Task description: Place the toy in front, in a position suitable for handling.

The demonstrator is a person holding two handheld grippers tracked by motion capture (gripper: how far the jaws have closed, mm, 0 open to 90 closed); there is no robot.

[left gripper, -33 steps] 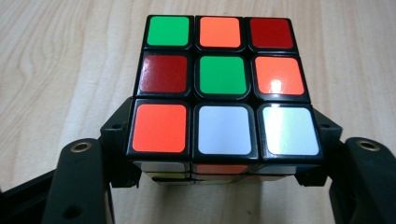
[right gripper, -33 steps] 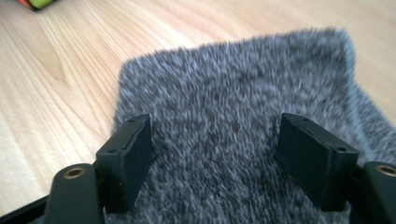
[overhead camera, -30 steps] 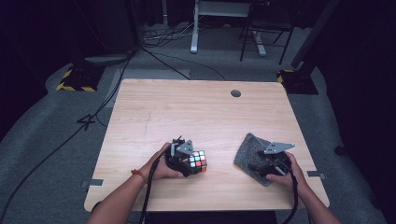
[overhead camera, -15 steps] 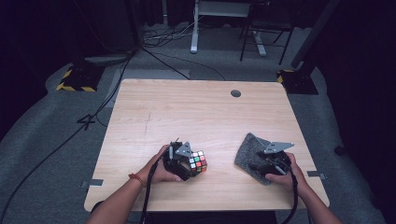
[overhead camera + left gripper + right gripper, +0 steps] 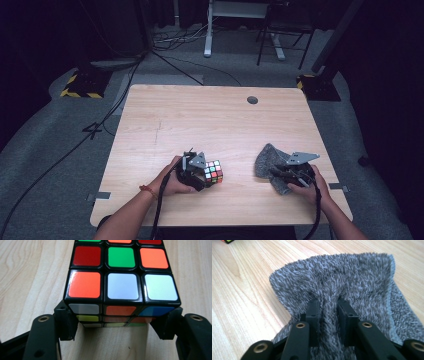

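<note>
We hold the left gripper (image 5: 117,322) clamped on the cube (image 5: 120,285), resting flat left of the grey cloth (image 5: 342,282). Our right gripper (image 5: 329,307) pinches a cloth fold running along its jaws; the cloth's near edge is cut off.

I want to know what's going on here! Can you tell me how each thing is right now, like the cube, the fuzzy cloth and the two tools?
Puzzle cube: scrambled, resting on the table, clamped at its sides.
Grey fuzzy cloth: bunched, a fold pinched up, the rest lying on the table.
Left tool: shut on the cube.
Right tool: shut on the cloth's fold.
Table: bare wood.
</note>
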